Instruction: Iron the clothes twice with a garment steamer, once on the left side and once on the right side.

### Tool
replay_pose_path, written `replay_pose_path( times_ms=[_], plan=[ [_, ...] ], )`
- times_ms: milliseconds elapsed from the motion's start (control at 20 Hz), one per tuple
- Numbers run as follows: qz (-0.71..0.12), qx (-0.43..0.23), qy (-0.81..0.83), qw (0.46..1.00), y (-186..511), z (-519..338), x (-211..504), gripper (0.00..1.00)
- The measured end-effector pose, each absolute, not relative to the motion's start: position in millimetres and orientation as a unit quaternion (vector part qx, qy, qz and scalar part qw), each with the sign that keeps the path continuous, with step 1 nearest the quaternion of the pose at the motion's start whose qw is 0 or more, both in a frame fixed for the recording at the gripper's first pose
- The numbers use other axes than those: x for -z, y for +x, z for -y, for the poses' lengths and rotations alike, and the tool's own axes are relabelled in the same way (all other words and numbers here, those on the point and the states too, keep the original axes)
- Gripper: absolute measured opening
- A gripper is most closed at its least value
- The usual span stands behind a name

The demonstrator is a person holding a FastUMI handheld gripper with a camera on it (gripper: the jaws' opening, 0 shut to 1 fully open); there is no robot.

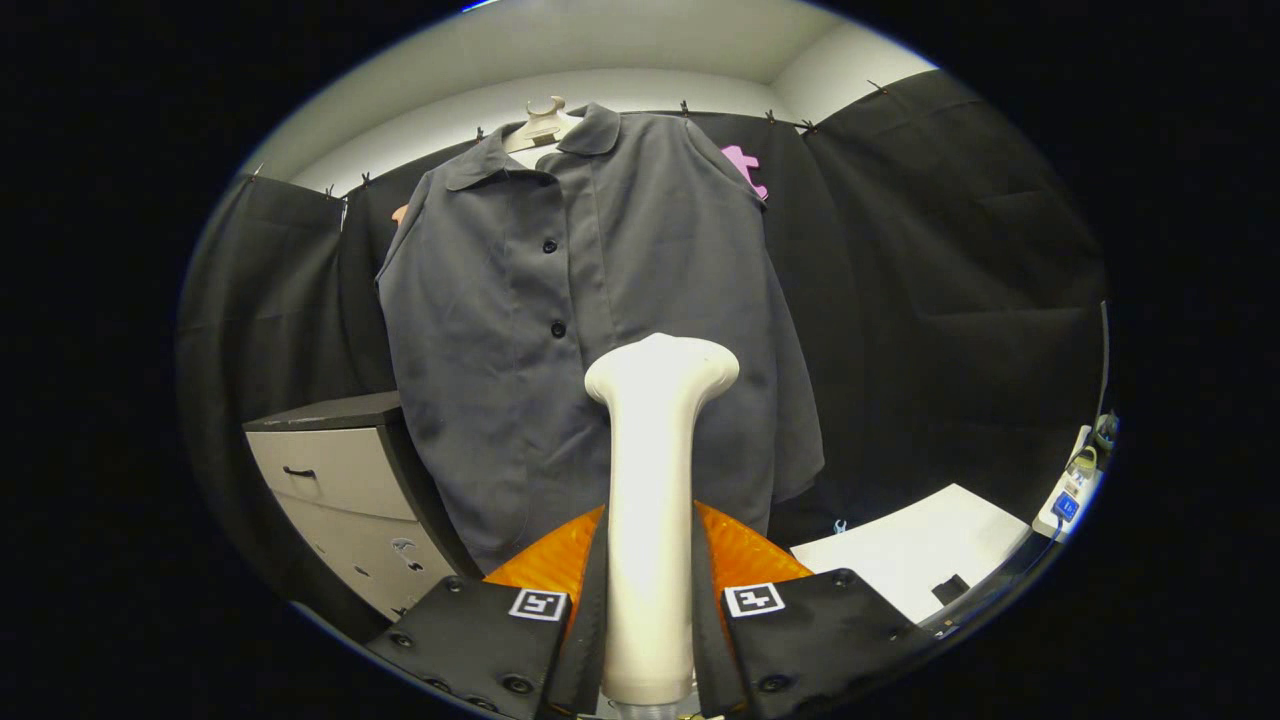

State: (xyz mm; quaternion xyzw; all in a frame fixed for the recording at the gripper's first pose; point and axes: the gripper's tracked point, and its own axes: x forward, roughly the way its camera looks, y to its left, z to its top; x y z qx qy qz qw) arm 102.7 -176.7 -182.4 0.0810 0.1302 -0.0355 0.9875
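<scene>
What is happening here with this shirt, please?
A hand-held gripper is shut on a white garment steamer, both fingers pressing its handle. The steamer head points at a grey shirt hanging on a hanger just beyond it, near the button line. A drawer cabinet stands beside the shirt.

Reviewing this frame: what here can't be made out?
- Steamer face: it points away toward the shirt, so its plate, any steam and whether it touches the cloth can't be told.
- Steamer base: cut off below the gripper, whose fingers clamp the handle.
- Shirt's lower middle: hidden behind the steamer.
- Cabinet: its right side is covered by the shirt.
- Power strip: too small to read its state.
</scene>
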Motion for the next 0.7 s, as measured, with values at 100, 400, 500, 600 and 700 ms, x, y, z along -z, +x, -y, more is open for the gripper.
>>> replay_pose_path(
  times_ms=[100,400,500,600,700],
  plan=[
    [-0.124,0.04,0.077,0.989,100.6,178.5,175.1,0.43],
    [-0.095,0.044,0.059,0.993,94.7,166.9,134.7,0.43],
    [-0.084,0.046,0.053,0.994,91.0,158.5,120.8,0.43],
    [-0.07,0.044,0.051,0.995,85.6,147.5,103.8,0.43],
    [-0.057,0.041,0.045,0.996,80.7,133.7,87.0,0.43]
  ],
)
